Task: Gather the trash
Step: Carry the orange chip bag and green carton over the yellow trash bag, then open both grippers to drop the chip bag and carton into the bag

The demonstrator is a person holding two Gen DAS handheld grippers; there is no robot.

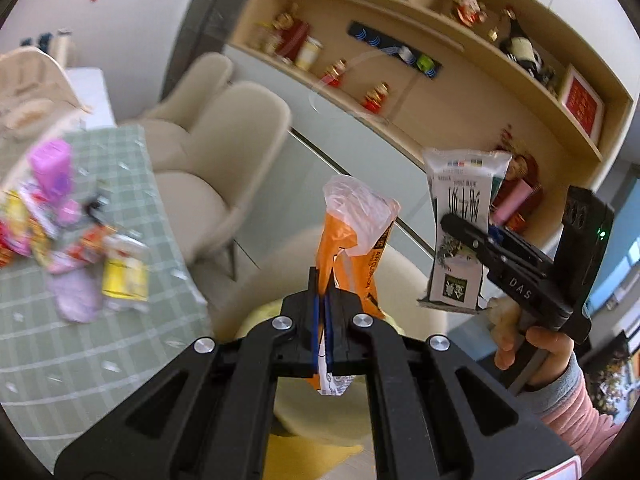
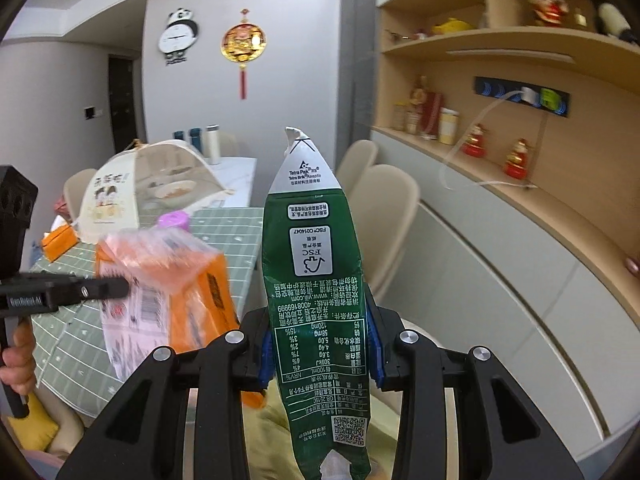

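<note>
Left tongs [image 1: 322,280] pinch the orange wrapper [image 1: 352,236]; right tongs [image 2: 322,340] clamp the flattened carton [image 2: 316,280] upright, both well clear of the bench [image 1: 100,340] litter [image 1: 80,236] to the left

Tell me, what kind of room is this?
Most likely a home dining room: a table with a checked cloth and chairs around it, a mesh food cover over dishes, and wall shelves of ornaments.

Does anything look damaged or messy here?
Yes. The green milk carton in the right gripper is crushed flat, and wrappers lie in a loose heap on the green checked tablecloth.
</note>
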